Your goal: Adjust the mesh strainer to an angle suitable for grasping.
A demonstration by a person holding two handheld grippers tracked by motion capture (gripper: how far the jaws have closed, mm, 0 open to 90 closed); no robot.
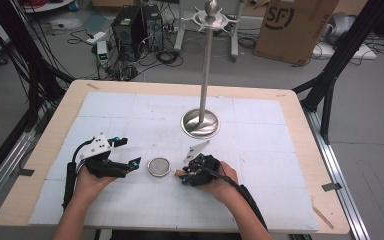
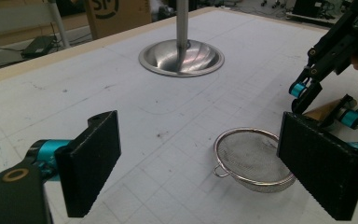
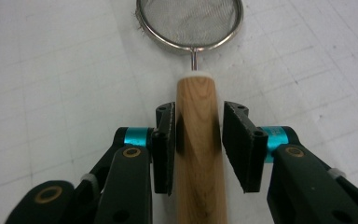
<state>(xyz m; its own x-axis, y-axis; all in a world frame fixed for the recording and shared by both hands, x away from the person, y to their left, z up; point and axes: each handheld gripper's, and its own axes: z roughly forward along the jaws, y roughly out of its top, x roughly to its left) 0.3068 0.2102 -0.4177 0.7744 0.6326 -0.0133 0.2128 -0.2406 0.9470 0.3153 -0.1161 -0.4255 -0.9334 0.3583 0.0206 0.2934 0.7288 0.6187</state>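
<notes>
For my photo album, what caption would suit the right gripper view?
Right gripper straddling the wooden handle of a small mesh strainer on the white table mat.

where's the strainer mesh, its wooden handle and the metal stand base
strainer mesh (image 3: 189, 18), right gripper view, middle of the mesh
wooden handle (image 3: 198, 121), right gripper view, mid-shaft between the jaws
metal stand base (image 1: 200, 123), high view, domed foot

A lab or workshop: black frame legs (image 1: 336, 60) flank the surface (image 1: 50, 135), with computer towers (image 1: 130, 25), tangled cables (image 1: 165, 52) and a cardboard box (image 1: 292, 27) on the grey floor beyond its far edge.
</notes>
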